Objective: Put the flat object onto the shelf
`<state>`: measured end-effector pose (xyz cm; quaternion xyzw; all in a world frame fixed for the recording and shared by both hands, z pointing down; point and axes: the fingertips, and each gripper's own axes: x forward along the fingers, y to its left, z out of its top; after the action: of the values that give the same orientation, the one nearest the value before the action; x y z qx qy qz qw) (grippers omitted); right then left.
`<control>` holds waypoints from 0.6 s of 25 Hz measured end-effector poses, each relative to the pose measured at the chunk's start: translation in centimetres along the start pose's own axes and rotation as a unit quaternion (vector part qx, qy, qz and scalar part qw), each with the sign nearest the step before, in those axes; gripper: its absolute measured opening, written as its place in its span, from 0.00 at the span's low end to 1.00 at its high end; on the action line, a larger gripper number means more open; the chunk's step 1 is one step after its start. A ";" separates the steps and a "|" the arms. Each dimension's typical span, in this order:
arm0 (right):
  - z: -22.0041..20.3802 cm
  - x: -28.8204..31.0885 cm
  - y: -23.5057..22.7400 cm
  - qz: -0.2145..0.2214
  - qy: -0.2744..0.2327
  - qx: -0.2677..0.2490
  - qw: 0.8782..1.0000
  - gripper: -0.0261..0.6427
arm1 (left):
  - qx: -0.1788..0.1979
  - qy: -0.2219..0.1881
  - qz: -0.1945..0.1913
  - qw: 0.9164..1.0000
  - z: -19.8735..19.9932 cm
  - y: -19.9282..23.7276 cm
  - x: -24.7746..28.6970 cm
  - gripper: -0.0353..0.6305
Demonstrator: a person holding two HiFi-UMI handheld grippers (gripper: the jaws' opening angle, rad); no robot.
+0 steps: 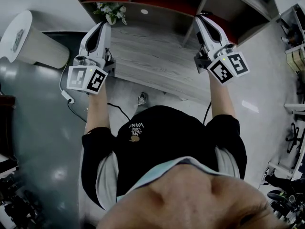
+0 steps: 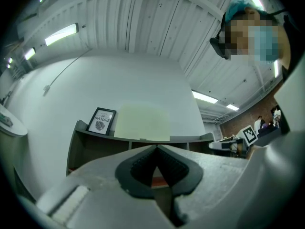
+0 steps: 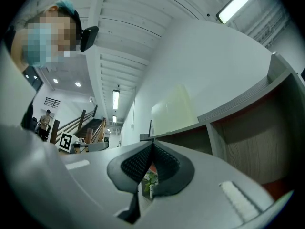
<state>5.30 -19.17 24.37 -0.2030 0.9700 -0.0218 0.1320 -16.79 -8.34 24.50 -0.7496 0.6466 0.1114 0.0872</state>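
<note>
shelf top (image 1: pixel 147 56) bare ahead, plant (image 1: pixel 112 12) back left, divider (image 1: pixel 188 35) splitting cubbies (image 1: pixel 231 8)

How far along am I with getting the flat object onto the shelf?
Probably done: a pale flat panel stands on top of the shelf, upright against the wall beside a framed picture. In hand: nothing. The left gripper and the right gripper both have their jaws shut and empty. Left: nothing that I can see, if that panel is the object meant.
</note>
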 end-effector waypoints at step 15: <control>-2.9 -1.9 0.8 0.007 0.028 0.021 0.999 0.04 | -0.022 0.026 0.028 0.999 -3.1 -1.3 -2.5 0.06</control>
<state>5.90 -17.73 27.54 -0.1924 0.9741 -0.0474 0.1090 -15.72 -6.65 28.11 -0.7357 0.6667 0.1082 0.0506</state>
